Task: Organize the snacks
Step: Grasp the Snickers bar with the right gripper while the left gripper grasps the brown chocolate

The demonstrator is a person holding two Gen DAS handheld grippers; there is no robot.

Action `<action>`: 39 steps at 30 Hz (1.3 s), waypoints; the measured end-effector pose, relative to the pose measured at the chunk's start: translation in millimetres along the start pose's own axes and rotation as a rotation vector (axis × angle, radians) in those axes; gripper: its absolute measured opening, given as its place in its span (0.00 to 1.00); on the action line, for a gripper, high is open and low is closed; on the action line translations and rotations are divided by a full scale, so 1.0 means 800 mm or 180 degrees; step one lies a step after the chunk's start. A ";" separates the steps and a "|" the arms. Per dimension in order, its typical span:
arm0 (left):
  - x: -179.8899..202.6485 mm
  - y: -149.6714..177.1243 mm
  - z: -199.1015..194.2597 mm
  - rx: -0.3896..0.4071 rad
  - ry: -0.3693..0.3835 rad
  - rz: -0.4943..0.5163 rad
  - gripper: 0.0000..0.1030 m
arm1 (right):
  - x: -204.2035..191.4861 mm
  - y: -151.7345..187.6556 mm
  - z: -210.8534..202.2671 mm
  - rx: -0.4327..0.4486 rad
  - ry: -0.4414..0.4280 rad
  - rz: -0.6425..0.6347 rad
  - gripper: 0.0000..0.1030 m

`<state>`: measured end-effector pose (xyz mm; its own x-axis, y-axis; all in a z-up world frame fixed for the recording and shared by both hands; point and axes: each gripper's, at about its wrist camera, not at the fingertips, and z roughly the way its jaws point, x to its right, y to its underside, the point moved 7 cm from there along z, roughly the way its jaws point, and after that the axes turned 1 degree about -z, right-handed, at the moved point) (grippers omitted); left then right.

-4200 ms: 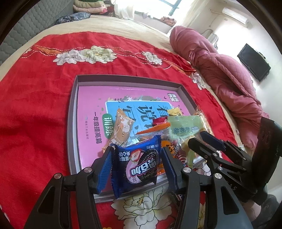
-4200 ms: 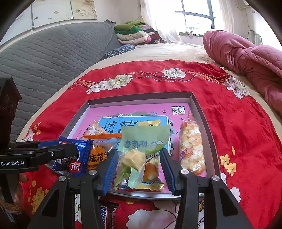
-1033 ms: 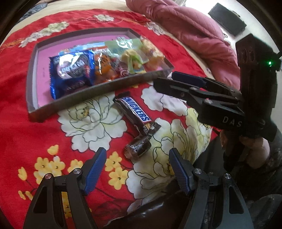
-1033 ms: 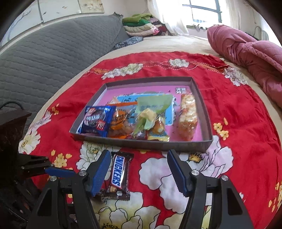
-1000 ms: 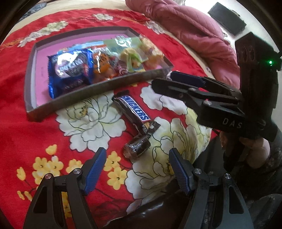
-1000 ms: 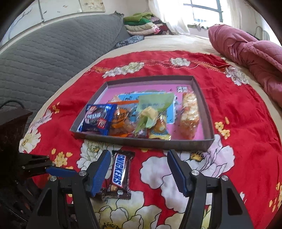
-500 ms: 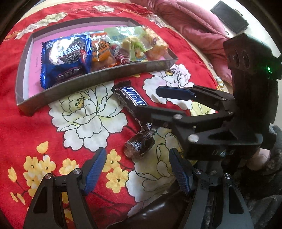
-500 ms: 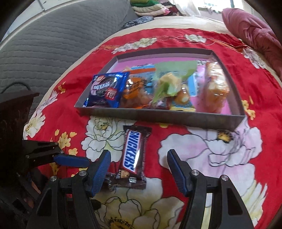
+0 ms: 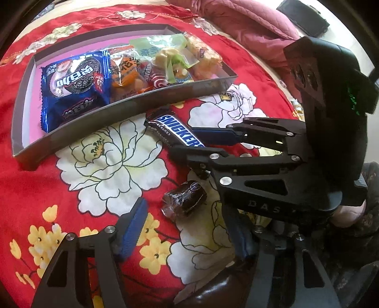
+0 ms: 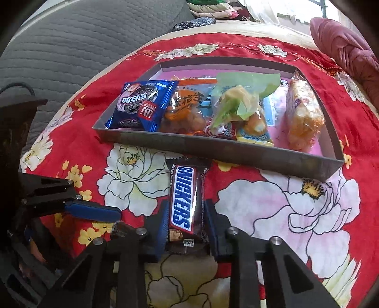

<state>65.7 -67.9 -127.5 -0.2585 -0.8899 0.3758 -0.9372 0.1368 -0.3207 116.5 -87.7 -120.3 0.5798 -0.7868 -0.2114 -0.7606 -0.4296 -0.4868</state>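
Observation:
A Snickers bar [image 10: 183, 201] lies on the red flowered blanket in front of the grey tray [image 10: 236, 151]. My right gripper [image 10: 186, 227] is shut on the bar's near end; the left wrist view shows the bar [image 9: 174, 132] between its fingers [image 9: 218, 137]. A small dark wrapped candy [image 9: 184, 199] lies just ahead of my left gripper [image 9: 189, 232], which is open and empty around it. The tray [image 9: 118, 111] holds a blue cookie pack [image 9: 75, 87], orange, green and yellow snack bags.
A pink quilt [image 9: 248, 26] lies to the right of the tray, a grey padded headboard [image 10: 71, 47] to the far left. Folded clothes [image 10: 213, 11] sit at the back. Red blanket [image 10: 296, 213] surrounds the tray.
My right gripper moved down and forward onto the Snickers bar and closed on it. My left gripper edged closer to the dark candy and stays open.

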 end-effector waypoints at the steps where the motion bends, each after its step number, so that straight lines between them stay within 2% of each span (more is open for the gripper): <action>1: -0.001 0.000 0.001 0.0000 -0.0001 0.0001 0.63 | 0.002 0.000 -0.001 0.0006 0.0005 0.0007 0.28; 10: 0.002 -0.010 0.010 0.0025 -0.0049 0.0043 0.56 | 0.028 0.005 -0.015 0.0043 0.0157 0.0123 0.28; 15: -0.006 -0.015 0.010 0.0045 -0.0074 -0.0058 0.38 | 0.040 0.006 -0.019 0.0060 0.0177 0.0230 0.28; 26: -0.006 -0.018 -0.001 0.0135 -0.0103 -0.0044 0.37 | 0.043 0.002 -0.036 0.0188 0.0159 0.0284 0.28; 39: -0.008 -0.036 -0.052 0.0536 -0.0172 -0.0090 0.37 | 0.038 -0.014 -0.073 0.0532 0.0045 0.0387 0.28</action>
<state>85.1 -48.3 -84.8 -0.2153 -0.9151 0.3408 -0.8904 0.0406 -0.4534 125.3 -132.8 -71.6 0.4816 -0.8351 -0.2658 -0.7649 -0.2525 -0.5926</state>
